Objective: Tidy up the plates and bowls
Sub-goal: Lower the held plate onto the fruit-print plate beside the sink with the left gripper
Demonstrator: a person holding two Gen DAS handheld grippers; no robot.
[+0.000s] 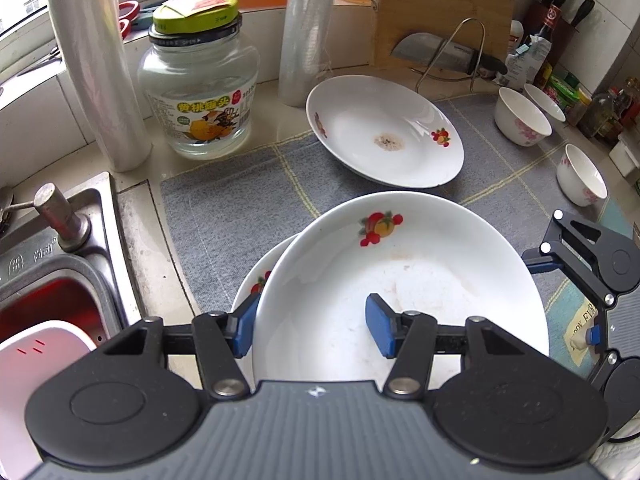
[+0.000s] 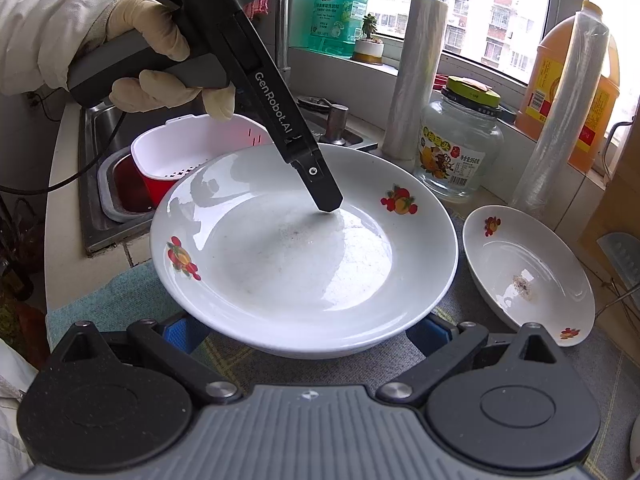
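You are working over a pale stone counter (image 1: 160, 236) beside a steel sink (image 1: 76, 256), with a grey checked mat (image 1: 240, 200) spread across it. On the mat you have a stained white plate (image 1: 384, 130) with fruit prints and three small floral bowls (image 1: 520, 116) off to the right. Straight on the bare counter stand a glass jar (image 1: 200, 92) with a green lid, two rolls of clear film (image 1: 96, 68), and a wire rack (image 1: 452, 56) holding a cleaver against an upright wooden board (image 1: 444, 4).

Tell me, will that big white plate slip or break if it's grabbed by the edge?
The big plate looks glazed and shiny, so probably slippery. It seems ceramic, likely rigid and breakable if dropped. The left gripper pinches its rim.
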